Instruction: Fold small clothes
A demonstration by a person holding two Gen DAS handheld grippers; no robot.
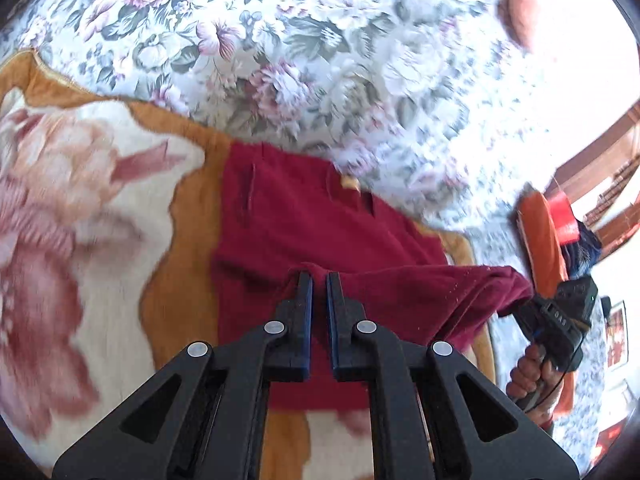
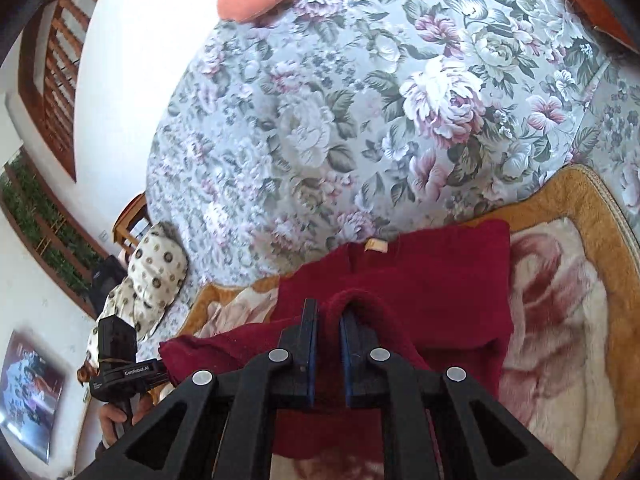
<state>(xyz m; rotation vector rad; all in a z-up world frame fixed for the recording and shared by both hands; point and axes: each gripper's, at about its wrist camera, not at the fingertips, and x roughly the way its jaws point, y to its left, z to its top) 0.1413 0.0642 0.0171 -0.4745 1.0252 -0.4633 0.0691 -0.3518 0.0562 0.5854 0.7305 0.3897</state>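
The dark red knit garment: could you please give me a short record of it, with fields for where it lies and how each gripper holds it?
garment: dark red knit garment, tan neck label visible
surface: plush orange-bordered rose blanket over floral bedsheet
left gripper: shut on a lifted fabric edge
right gripper: shut on a raised fold
state: partly lifted, far part lying on the blanket

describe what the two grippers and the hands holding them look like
Both the left gripper and the right gripper are matte black plastic, with angular linkage arms, round silver pins and blue pads on the inner finger faces. White lettering marks each body. A thin cable runs by the bare right hand.
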